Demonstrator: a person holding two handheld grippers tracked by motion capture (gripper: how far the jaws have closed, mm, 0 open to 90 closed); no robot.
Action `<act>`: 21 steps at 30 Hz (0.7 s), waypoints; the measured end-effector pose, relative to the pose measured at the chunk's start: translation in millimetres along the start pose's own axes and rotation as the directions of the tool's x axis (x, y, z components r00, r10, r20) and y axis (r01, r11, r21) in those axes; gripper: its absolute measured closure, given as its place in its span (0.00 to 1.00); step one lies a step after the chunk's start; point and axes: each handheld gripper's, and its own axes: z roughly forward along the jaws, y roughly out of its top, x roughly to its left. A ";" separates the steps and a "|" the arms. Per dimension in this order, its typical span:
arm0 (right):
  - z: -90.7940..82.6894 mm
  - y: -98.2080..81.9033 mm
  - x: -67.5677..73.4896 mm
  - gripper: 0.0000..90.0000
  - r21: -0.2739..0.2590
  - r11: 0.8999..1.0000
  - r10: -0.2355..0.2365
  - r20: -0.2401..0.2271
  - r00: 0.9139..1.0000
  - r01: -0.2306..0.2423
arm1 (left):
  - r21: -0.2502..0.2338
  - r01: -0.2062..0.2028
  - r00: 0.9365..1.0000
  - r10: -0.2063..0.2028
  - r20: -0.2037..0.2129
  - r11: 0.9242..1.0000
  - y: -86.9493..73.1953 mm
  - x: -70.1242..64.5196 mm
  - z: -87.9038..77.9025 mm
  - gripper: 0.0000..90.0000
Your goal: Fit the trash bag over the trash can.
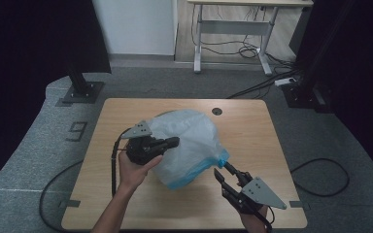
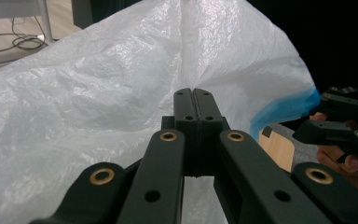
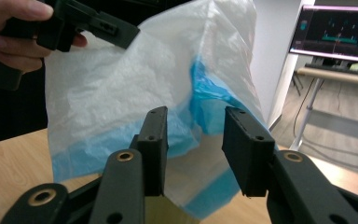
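Note:
A white translucent plastic bag [image 1: 189, 141] with a blue rim [image 1: 200, 171] stands puffed up over the middle of the wooden table [image 1: 252, 126]. My left gripper [image 1: 174, 141] is shut on a fold of the bag's left side; in the left gripper view its jaws [image 2: 196, 100] meet against the film [image 2: 98, 93]. My right gripper [image 1: 222, 171] is at the bag's lower right corner. Its jaws [image 3: 196, 140] stand apart, with the blue rim [image 3: 205, 93] just beyond them. They are not pressing on it. The left gripper [image 3: 102, 25] holds the bag [image 3: 135, 84] up in the right gripper view.
A round cable hole [image 1: 217, 111] sits near the table's far edge. A white-legged desk [image 1: 233, 29] with loose cables stands on the floor behind. A lit monitor [image 3: 338, 32] is off to the right. Black cables trail on the carpet around the table.

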 end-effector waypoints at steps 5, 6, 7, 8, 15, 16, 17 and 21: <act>6.5 2.8 2.0 0.75 0.014 1.000 -0.024 -0.005 1.000 0.024 | -0.008 -0.001 1.000 0.001 0.001 1.000 1.1 -0.6 -1.9 1.00; 7.7 2.1 1.1 0.76 0.017 1.000 -0.023 -0.002 1.000 0.023 | -0.010 0.000 1.000 0.000 0.000 1.000 1.2 -0.5 -2.8 1.00; 8.4 1.2 -0.2 0.78 0.018 1.000 -0.019 -0.001 1.000 0.019 | -0.012 0.000 1.000 0.000 0.000 1.000 1.5 -0.1 -4.0 1.00; 8.9 0.5 -1.6 0.80 0.018 1.000 -0.013 0.002 1.000 0.013 | -0.015 0.002 1.000 -0.002 0.000 1.000 1.6 0.4 -5.4 1.00; 6.9 1.4 -6.8 0.99 -0.011 1.000 -0.018 -0.004 1.000 0.018 | -0.036 0.022 1.000 -0.022 0.010 0.999 1.9 4.7 -11.4 1.00; 7.0 1.2 -6.6 0.99 -0.010 1.000 -0.021 -0.004 1.000 0.021 | -0.042 0.027 1.000 -0.026 0.012 0.999 2.0 4.9 -12.0 1.00; 7.0 1.1 -6.6 0.99 -0.008 1.000 -0.023 -0.004 1.000 0.023 | -0.046 0.027 1.000 -0.027 0.013 0.999 2.2 5.6 -12.9 1.00; 8.2 0.4 -8.6 0.99 -0.003 1.000 -0.018 -0.003 1.000 0.018 | -0.094 0.062 0.998 -0.059 0.035 0.994 5.1 11.7 -20.7 1.00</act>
